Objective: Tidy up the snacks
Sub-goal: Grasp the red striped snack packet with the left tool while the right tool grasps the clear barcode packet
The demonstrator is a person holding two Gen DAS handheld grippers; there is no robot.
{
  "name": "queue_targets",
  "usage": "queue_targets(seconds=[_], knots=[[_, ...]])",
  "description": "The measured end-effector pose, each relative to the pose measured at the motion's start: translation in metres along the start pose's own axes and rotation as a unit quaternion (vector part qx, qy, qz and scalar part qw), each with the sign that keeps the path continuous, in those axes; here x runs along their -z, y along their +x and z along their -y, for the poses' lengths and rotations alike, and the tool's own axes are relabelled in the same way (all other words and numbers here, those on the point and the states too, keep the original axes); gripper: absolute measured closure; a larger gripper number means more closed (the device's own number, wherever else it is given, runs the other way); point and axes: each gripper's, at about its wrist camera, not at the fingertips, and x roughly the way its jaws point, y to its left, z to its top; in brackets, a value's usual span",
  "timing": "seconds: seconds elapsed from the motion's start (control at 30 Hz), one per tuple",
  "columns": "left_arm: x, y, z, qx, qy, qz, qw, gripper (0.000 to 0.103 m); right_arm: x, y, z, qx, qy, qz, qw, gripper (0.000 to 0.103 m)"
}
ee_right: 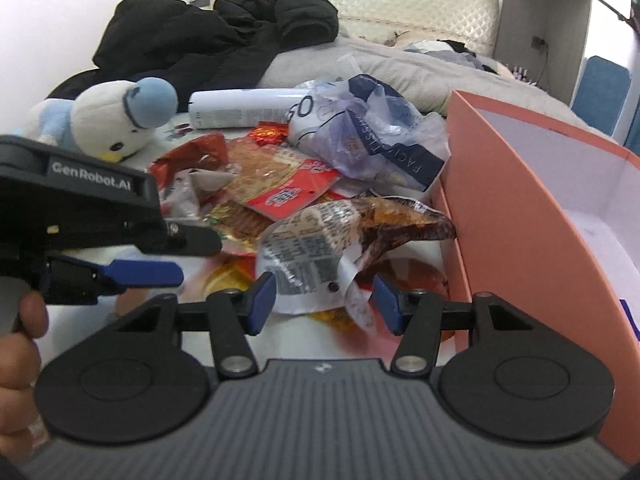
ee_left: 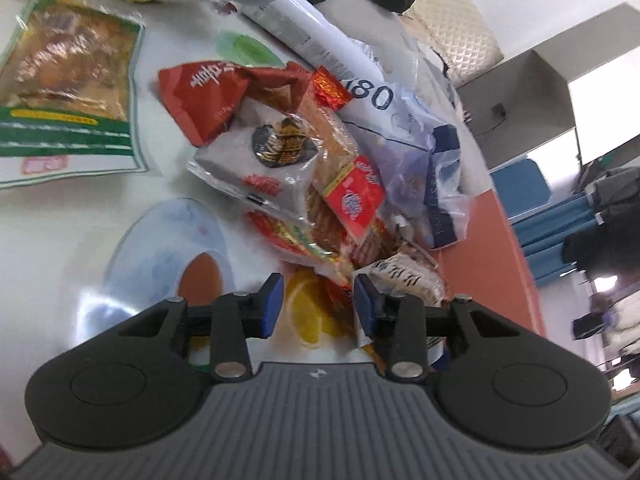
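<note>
A heap of snack packets lies on a printed cloth: a red foil bag (ee_left: pixel 208 96), a clear cracker pack with a red label (ee_left: pixel 352 196), and a brown-and-white packet (ee_right: pixel 344 236). My left gripper (ee_left: pixel 318 304) is open and empty at the heap's near edge; it also shows in the right wrist view (ee_right: pixel 168 256). My right gripper (ee_right: pixel 324 300) is open, its fingers either side of the brown-and-white packet's white end. An open orange box (ee_right: pixel 520 216) stands right of the heap.
A large green-edged snack bag (ee_left: pixel 68 88) lies apart at the left. A white-and-blue plush bird (ee_right: pixel 120 124) sits behind the heap. A white tube (ee_right: pixel 240 108) and a crumpled plastic bag (ee_right: pixel 380 136) lie at the back. A black jacket (ee_right: pixel 216 36) is on the bed.
</note>
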Motion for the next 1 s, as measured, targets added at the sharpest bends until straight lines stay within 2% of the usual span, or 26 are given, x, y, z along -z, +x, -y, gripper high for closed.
queue_targets(seconds=[0.13, 0.23, 0.3, 0.33, 0.37, 0.43, 0.57, 0.67, 0.77, 1.0], knots=[[-0.002, 0.013, 0.000, 0.006, -0.014, -0.004, 0.9999, 0.062, 0.001, 0.013, 0.006, 0.001, 0.009, -0.008, 1.000, 0.047], [-0.001, 0.019, -0.002, 0.007, -0.029, -0.001, 0.9996, 0.067, 0.003, 0.020, 0.009, -0.013, 0.017, -0.016, 1.000, 0.047], [0.000, 0.020, -0.005, 0.009, -0.043, 0.006, 0.9990, 0.072, 0.005, 0.022, 0.009, -0.013, 0.013, -0.016, 1.000, 0.062], [0.000, 0.020, -0.007, 0.011, -0.048, 0.009, 0.9987, 0.075, 0.005, 0.023, 0.009, -0.013, 0.010, -0.019, 1.000, 0.072], [0.000, 0.021, -0.009, 0.011, -0.053, 0.011, 0.9985, 0.082, 0.005, 0.023, 0.009, -0.014, 0.010, -0.021, 1.000, 0.082], [-0.001, 0.025, -0.012, 0.018, -0.060, 0.003, 0.9980, 0.094, 0.006, 0.020, 0.010, -0.012, 0.007, -0.020, 1.000, 0.088], [0.002, 0.022, -0.003, 0.009, -0.046, 0.007, 0.9989, 0.099, 0.006, 0.011, 0.008, -0.015, -0.004, -0.014, 1.000, 0.099], [0.008, 0.015, 0.005, 0.004, -0.032, 0.007, 0.9995, 0.100, 0.006, 0.001, 0.007, -0.017, -0.010, -0.011, 1.000, 0.100], [0.018, 0.004, 0.006, -0.001, -0.038, -0.001, 0.9993, 0.100, 0.006, -0.011, 0.005, -0.022, -0.012, -0.009, 1.000, 0.100], [0.051, -0.041, -0.001, -0.018, -0.035, -0.003, 0.9992, 0.101, 0.016, -0.043, 0.001, -0.028, -0.023, -0.014, 0.999, 0.100]])
